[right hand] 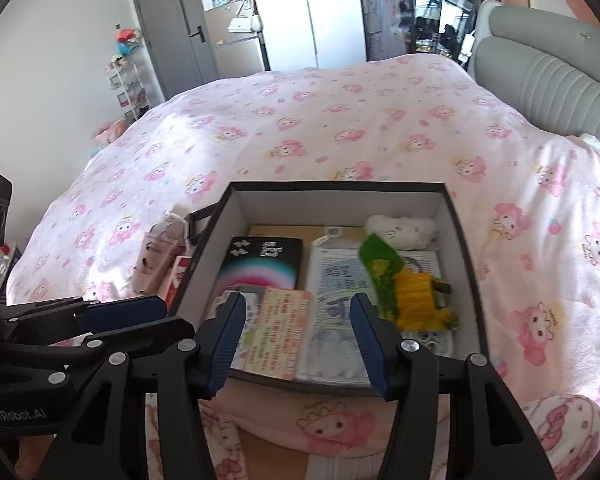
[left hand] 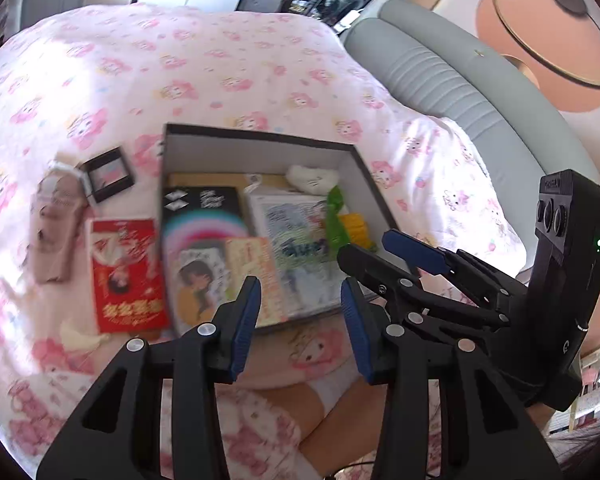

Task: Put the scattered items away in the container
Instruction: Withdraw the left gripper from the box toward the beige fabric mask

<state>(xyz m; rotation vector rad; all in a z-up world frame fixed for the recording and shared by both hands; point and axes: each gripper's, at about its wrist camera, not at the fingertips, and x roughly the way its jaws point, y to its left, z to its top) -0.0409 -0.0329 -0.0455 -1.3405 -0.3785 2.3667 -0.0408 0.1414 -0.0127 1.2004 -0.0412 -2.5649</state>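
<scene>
A black box with white inner walls [left hand: 260,152] [right hand: 340,204] sits on the bed and holds books, cards, a white plush and a green and yellow toy [right hand: 404,292]. Left of the box on the bedding lie a red booklet [left hand: 128,272], a pale pink pouch [left hand: 56,224] and a small black frame [left hand: 108,174]. My left gripper [left hand: 300,320] is open and empty above the box's near edge. My right gripper [right hand: 298,340] is open and empty over the box's near side; it also shows in the left wrist view [left hand: 384,252].
The bed has a pink cartoon-print cover [right hand: 320,120]. A grey padded headboard [right hand: 540,76] stands to the right. A grey door [right hand: 180,36] and shelves are at the far wall. A small cream scrap [left hand: 80,336] lies near the red booklet.
</scene>
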